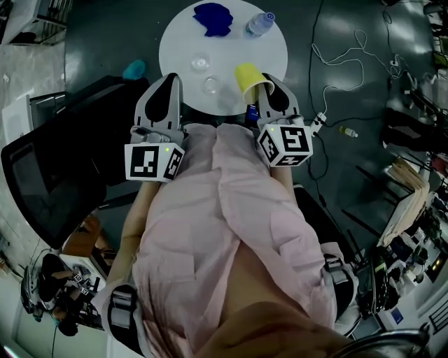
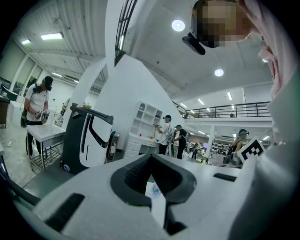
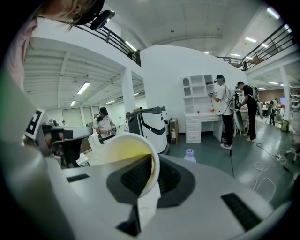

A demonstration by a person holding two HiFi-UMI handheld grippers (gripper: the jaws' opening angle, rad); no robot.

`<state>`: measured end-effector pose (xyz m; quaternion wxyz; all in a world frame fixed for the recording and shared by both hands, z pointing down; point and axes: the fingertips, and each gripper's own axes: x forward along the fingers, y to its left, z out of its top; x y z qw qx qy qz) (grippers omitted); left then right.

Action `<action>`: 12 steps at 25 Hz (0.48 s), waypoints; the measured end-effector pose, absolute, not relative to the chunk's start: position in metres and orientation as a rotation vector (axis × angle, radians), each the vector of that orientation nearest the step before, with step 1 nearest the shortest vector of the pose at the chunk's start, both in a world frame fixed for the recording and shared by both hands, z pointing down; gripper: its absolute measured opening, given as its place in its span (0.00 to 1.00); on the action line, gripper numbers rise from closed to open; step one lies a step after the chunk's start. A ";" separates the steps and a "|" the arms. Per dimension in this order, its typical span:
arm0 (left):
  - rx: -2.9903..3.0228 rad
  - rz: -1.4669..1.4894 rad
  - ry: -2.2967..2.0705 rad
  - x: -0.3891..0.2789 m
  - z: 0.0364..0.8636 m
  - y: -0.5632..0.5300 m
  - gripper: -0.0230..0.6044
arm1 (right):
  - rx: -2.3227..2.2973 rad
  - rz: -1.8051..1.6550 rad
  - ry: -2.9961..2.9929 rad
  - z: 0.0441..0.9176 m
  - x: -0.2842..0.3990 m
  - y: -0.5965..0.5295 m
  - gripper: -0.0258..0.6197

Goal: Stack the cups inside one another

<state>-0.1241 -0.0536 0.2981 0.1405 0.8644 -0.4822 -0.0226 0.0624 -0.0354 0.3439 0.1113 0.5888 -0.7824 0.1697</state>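
We are holding the right tool (image 1: pixel 268 88) clamped on the yellow cup (image 1: pixel 250 79). In the right gripper view its jaws are pinching the cup's wall at the rim, one pad inside the mouth and one outside. The cup is tipping on its side over the near right edge of the round white tabletop (image 1: pixel 175 42), with its mouth facing back toward the tool. Whether it is touching the surface we cannot tell.

We are holding the left tool (image 1: pixel 169 78) at the tabletop's near left edge. Its jaws are closed together and are gripping nothing.

Two clear cups are standing on the tabletop between the tools. The nearer clear cup (image 1: pixel 211 86) is sitting just left of the yellow cup. The farther clear cup (image 1: pixel 200 63) is sitting close behind it, slightly to the left and apart from it.

At the far side, a blue cloth (image 1: pixel 213 17) is lying beside a water bottle (image 1: pixel 259 23), both well clear of the cups.

On the floor (image 1: pixel 105 42), a teal object (image 1: pixel 134 68) is lying left of the tabletop. Cables (image 1: pixel 350 59) are trailing at the right.
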 end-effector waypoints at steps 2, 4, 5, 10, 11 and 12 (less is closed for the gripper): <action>2.492 -0.068 -1.389 -0.123 0.298 -0.055 0.06 | 1.707 0.502 -2.296 0.348 0.061 -0.039 0.10; 2.493 -0.065 -1.387 -0.124 0.299 -0.056 0.06 | 1.684 0.513 -2.292 0.352 0.060 -0.042 0.10; 2.497 -0.061 -1.388 -0.126 0.299 -0.057 0.06 | 1.671 0.518 -2.291 0.354 0.058 -0.043 0.10; 2.542 -0.031 -1.357 -0.124 0.299 -0.065 0.06 | 1.564 0.547 -2.305 0.368 0.044 -0.047 0.10; 2.550 -0.026 -1.346 -0.122 0.300 -0.067 0.06 | 1.541 0.552 -2.304 0.371 0.042 -0.048 0.10; 2.558 -0.025 -1.336 -0.119 0.300 -0.068 0.06 | 1.520 0.555 -2.301 0.375 0.039 -0.048 0.10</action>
